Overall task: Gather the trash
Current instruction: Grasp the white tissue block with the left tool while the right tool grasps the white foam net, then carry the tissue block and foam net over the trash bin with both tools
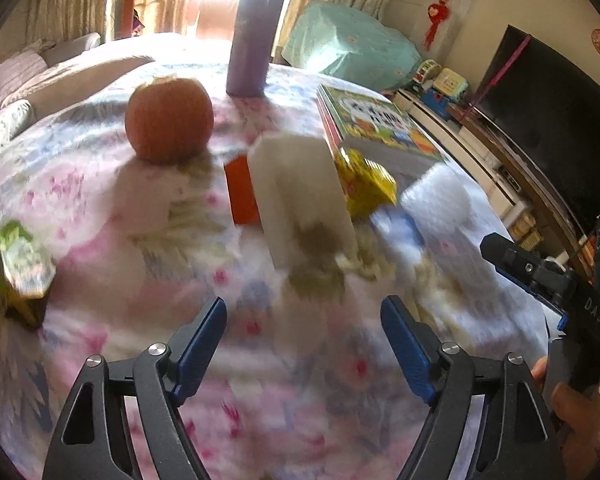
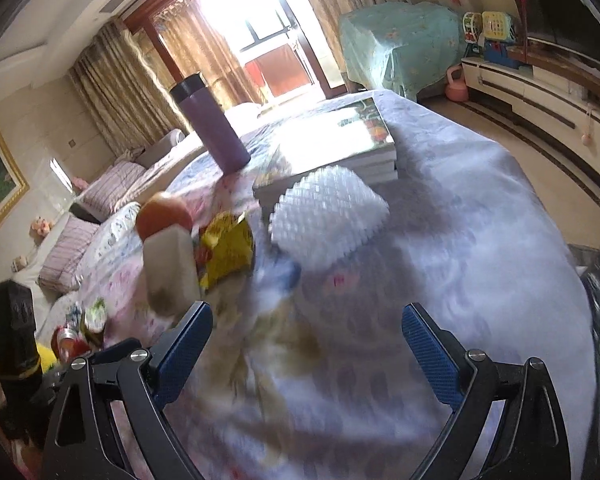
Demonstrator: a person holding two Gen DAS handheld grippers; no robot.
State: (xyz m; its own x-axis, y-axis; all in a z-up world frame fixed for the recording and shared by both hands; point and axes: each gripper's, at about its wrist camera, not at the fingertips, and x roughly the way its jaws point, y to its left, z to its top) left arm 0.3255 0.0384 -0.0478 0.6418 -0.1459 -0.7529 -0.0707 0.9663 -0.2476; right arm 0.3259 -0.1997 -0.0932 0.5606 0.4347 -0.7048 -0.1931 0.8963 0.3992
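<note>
On the floral tablecloth lie a white carton on its side, an orange-red box, a crumpled yellow wrapper, a white foam net and a blue scrap. My left gripper is open and empty, just short of the carton. My right gripper is open too, with nothing between its fingers. Ahead of it lie the foam net, the yellow wrapper and the carton. The right gripper's body shows at the left view's right edge.
An orange, a purple flask and a stack of books stand further back. A green wrapper and a red can lie at the left. The table edge drops to the floor at the right.
</note>
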